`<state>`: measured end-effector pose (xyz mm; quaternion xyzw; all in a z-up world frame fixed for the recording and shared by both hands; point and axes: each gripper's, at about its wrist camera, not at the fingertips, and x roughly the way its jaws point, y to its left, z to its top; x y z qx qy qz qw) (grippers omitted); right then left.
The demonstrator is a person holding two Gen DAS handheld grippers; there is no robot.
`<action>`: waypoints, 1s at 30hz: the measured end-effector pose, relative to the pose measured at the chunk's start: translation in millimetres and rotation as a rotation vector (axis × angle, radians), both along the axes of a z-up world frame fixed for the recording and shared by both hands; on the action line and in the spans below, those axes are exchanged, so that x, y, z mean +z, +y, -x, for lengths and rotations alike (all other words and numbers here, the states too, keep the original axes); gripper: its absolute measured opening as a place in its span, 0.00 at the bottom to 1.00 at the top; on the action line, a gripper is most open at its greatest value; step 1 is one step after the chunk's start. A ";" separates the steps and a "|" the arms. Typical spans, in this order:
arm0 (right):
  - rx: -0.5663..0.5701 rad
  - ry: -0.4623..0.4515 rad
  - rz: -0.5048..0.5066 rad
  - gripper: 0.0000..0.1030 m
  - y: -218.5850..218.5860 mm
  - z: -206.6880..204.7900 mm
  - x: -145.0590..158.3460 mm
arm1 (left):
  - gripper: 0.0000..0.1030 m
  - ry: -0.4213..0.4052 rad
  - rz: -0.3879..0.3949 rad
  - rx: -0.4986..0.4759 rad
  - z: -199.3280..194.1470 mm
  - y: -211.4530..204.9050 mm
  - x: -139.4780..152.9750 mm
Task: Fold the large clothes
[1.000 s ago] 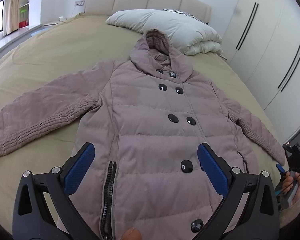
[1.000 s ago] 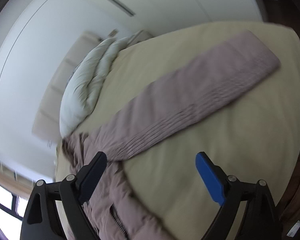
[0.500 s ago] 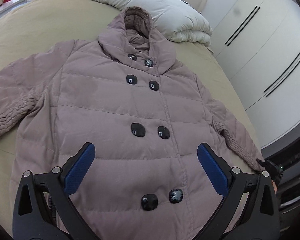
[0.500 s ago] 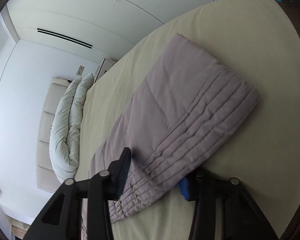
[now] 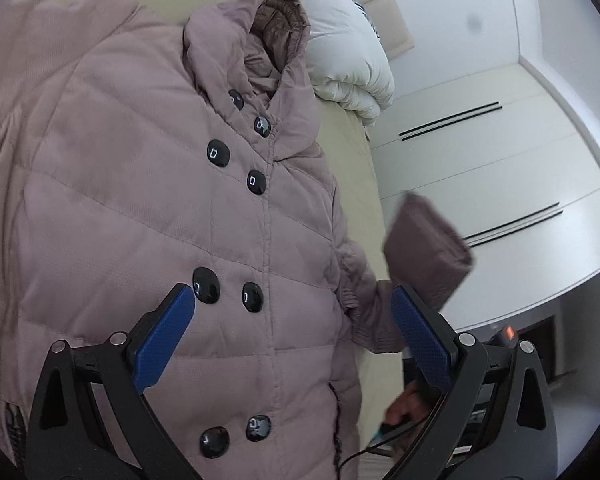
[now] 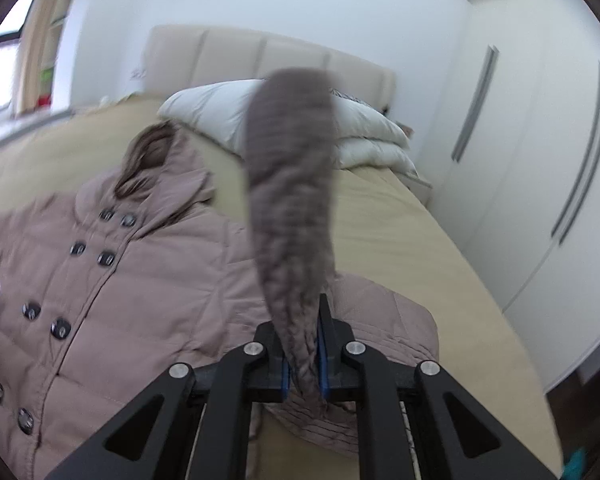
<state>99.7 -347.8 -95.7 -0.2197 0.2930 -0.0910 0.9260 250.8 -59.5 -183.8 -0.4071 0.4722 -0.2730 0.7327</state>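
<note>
A mauve quilted coat (image 5: 148, 200) with black buttons lies face up on the bed (image 6: 400, 240). The right gripper (image 6: 303, 360) pinches its sleeve (image 6: 292, 208), cuff standing upright. The left gripper (image 5: 292, 328) hangs spread wide above the front.

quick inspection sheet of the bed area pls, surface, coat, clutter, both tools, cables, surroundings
Surface: bed with a tan cover, bare beside the coat.
Job's things: mauve hooded coat lies front up, buttoned; its sleeve on the wardrobe side is lifted off the bed, cuff end up.
Clutter: white duvet folded at the headboard end.
Grippers: left tool open, above the coat's front, holding nothing; right tool shut on the sleeve.
Cables: thin black cable near the hand holding the right tool.
Surroundings: white wardrobe with long handles, padded headboard, window at far left.
</note>
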 end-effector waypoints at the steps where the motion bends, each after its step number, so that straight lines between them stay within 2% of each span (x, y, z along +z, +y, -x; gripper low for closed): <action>1: 0.040 0.025 0.036 0.12 18.8 -0.2 -11.8 | 0.97 0.020 0.032 -0.016 -2.8 -0.2 -4.8; 4: 0.102 0.073 0.086 0.12 55.3 -6.1 -34.1 | 0.97 0.083 0.096 -0.042 -9.7 0.3 -21.1; 10: 0.106 0.070 0.083 0.12 77.5 -7.0 -29.8 | 0.97 0.124 0.233 -0.060 -19.7 -2.6 -34.1; 14: 0.154 0.082 0.093 0.12 101.4 -30.4 -44.5 | 0.96 0.136 0.220 -0.106 -38.9 -21.0 -39.1; 15: 0.161 0.085 0.087 0.13 105.5 -32.6 -45.5 | 0.91 0.140 0.240 -0.114 -42.7 -24.9 -42.7; 16: 0.167 0.092 0.077 0.13 109.3 -38.7 -48.9 | 0.68 0.146 0.249 -0.130 -44.4 -27.5 -44.8; 17: 0.169 0.095 0.072 0.13 112.1 -40.0 -50.0 | 0.39 0.168 0.252 -0.148 -47.6 -31.2 -48.2; 18: 0.167 0.089 0.068 0.14 113.9 -39.8 -50.2 | 0.32 0.189 0.260 -0.152 -49.3 -33.4 -53.0; 20: 0.167 0.099 0.034 0.22 113.4 -42.1 -51.5 | 0.23 0.180 0.247 -0.159 -53.2 -32.7 -51.6; 21: 0.166 0.103 0.001 0.35 110.9 -40.9 -49.6 | 0.22 0.169 0.236 -0.155 -55.6 -31.1 -50.0; 22: 0.168 0.102 -0.047 0.58 106.3 -37.0 -45.7 | 0.21 0.157 0.235 -0.142 -59.2 -25.4 -46.1; 24: 0.159 0.076 -0.182 0.80 89.7 -27.0 -35.2 | 0.21 0.125 0.218 -0.098 -70.2 -9.1 -36.7; 27: 0.085 0.063 -0.486 0.82 43.0 -15.8 -19.7 | 0.21 0.048 0.125 -0.015 -89.2 29.4 -16.0; 30: -0.035 0.052 -0.904 0.82 -24.9 -9.9 -20.5 | 0.21 -0.009 0.012 0.067 -103.4 66.2 -3.6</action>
